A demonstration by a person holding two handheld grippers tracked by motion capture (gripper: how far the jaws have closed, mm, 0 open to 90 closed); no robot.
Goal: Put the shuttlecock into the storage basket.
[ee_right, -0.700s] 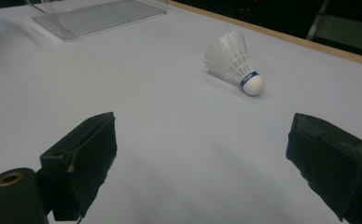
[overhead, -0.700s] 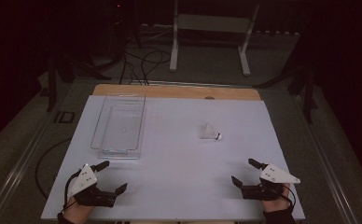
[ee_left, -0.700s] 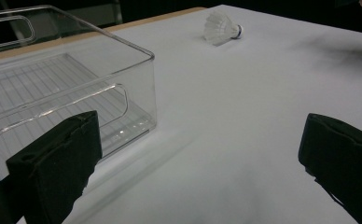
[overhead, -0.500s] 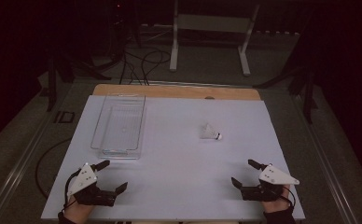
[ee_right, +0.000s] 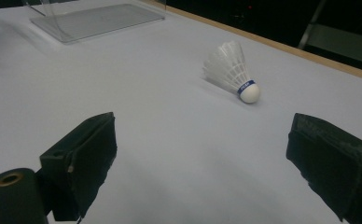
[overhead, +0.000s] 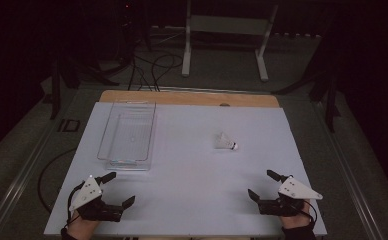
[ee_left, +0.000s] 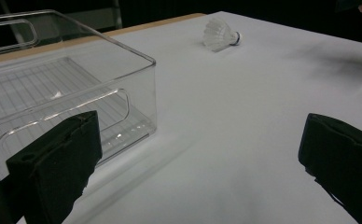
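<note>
Both grippers sit low at the near edge of the white table [overhead: 192, 200], and nothing is in either one. The left gripper [overhead: 116, 190] has its jaws spread wide, with bare tabletop in the gap; in the left gripper view the two black pads [ee_left: 58, 163] stand far apart at the bottom corners. Just ahead of that left pad is the clear plastic bin [overhead: 128, 134], its near corner close to the jaw, though I can't tell whether they touch. The bin itself looks empty, ribbed floor showing through.

Over to the right gripper [overhead: 263, 186]: jaws equally wide, gripping nothing, resting near the table's front right corner with the hand behind it. In the right gripper view its pads [ee_right: 83, 156] frame open table, and there, well ahead of them, lies the shuttlecock [ee_right: 233, 70].

The shuttlecock is on its side on the right half of the table, white feathers fanned, cork tip with a blue band pointing right in the high view. It lies well apart from both grippers and from the bin.
</note>
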